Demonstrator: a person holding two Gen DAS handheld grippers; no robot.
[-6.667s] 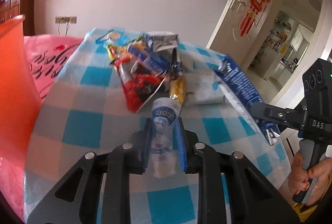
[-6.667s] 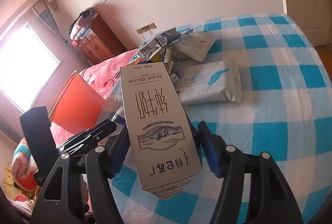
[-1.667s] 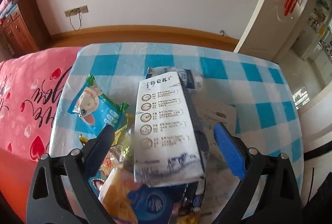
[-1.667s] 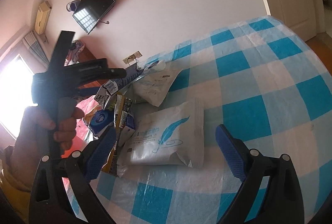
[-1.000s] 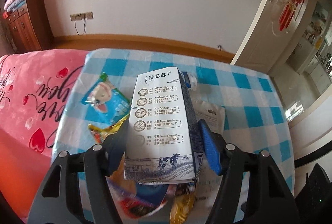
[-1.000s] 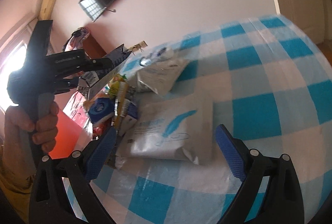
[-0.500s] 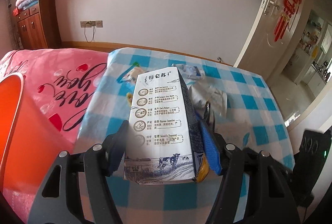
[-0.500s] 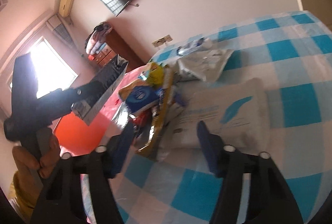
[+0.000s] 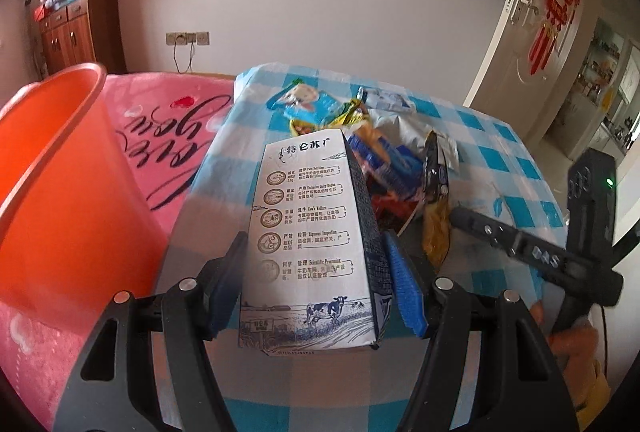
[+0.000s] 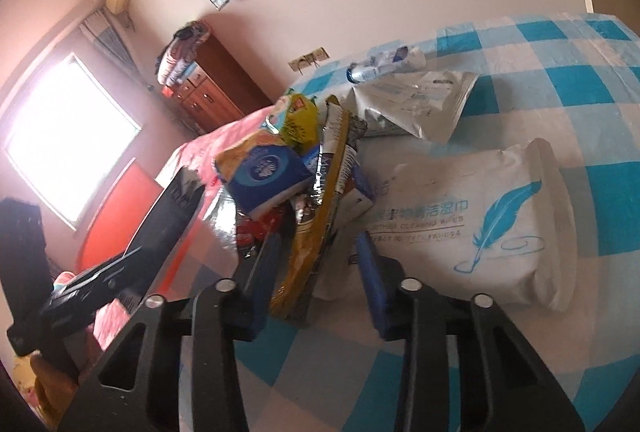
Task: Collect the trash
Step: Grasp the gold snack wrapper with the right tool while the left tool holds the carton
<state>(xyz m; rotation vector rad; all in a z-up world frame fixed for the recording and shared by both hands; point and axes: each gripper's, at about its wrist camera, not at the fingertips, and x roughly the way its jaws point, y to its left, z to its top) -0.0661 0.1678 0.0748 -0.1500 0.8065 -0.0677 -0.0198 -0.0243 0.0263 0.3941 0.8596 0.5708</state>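
Right wrist: yellow wrapper (image 10: 316, 216) upright between closing right claw (image 10: 316, 272), untouched; left claw (image 9: 312, 280) grasping milk carton (image 9: 310, 244).

Black gripper (image 9: 316, 272) frames with silver screws, blue ribbed fingers (image 9: 404, 288), white "DAS" lettering.

The milk carton (image 9: 312, 232) is matt printed cardboard. The orange bin (image 9: 60, 167) is smooth, slightly glossy plastic. A thin, crinkled plastic sheet in blue and white checks covers the worktop (image 10: 580, 91), catching light on its folds. The yellow wrapper (image 10: 316, 232) is shiny foil with a crumpled silver edge; the wipes pack (image 10: 480, 228) is soft, satin plastic film. The cabinet (image 9: 76, 27) is varnished wood. The fingers (image 9: 404, 292) carry ribbed blue rubbery pads on matt black plastic.
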